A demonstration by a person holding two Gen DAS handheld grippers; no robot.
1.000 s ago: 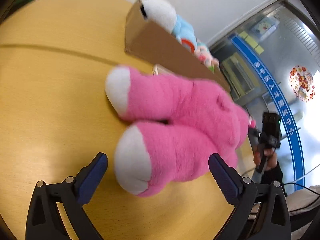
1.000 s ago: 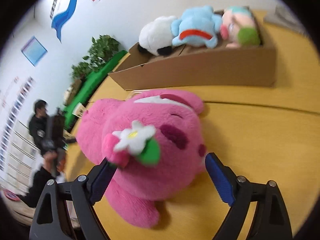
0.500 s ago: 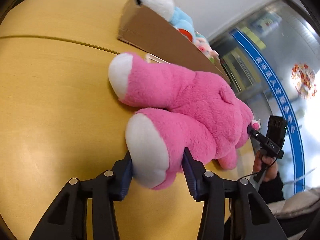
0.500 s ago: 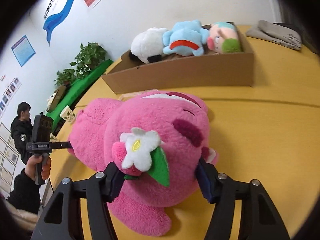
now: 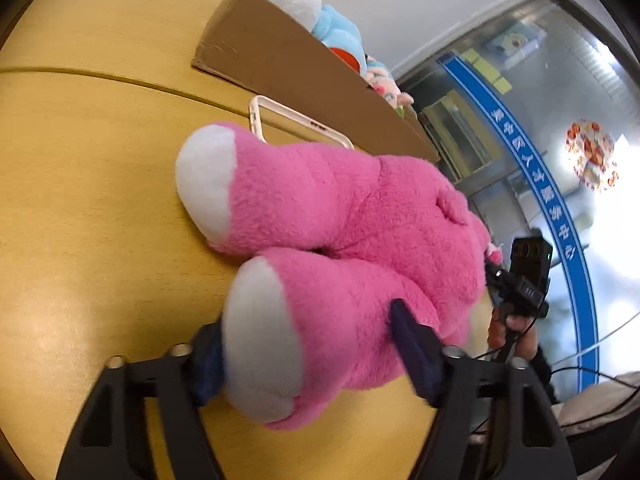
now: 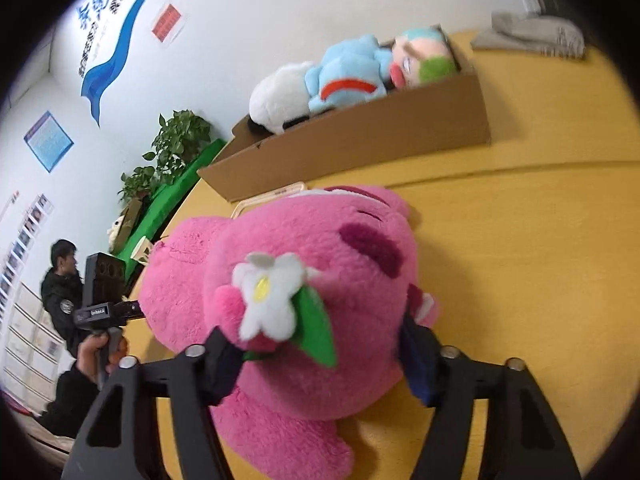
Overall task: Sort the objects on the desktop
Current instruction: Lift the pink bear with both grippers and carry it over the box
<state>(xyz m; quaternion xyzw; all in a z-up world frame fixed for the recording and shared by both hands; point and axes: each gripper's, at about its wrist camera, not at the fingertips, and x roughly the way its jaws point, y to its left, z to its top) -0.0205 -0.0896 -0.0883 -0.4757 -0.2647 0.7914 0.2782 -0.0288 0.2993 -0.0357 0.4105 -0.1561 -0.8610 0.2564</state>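
A big pink plush bear [image 5: 360,232] with white foot soles lies on the yellow table [image 5: 88,208]. My left gripper [image 5: 308,352] is shut on its nearer leg. In the right wrist view the bear's head [image 6: 320,264], with a white flower and green leaf, sits between the fingers of my right gripper [image 6: 320,356], which is shut on it. A cardboard box [image 6: 360,140] behind the bear holds a white, a blue and a pink-and-green plush toy.
A pale phone case [image 5: 296,124] lies on the table between the bear and the box [image 5: 288,60]. Folded grey cloth [image 6: 532,36] lies at the table's far right corner. Green plants [image 6: 176,148] stand beyond the table edge.
Both grippers have closed, the left on the bear's leg, the right on its head. The bear has lifted and shifted slightly, uncovering the phone case behind it.
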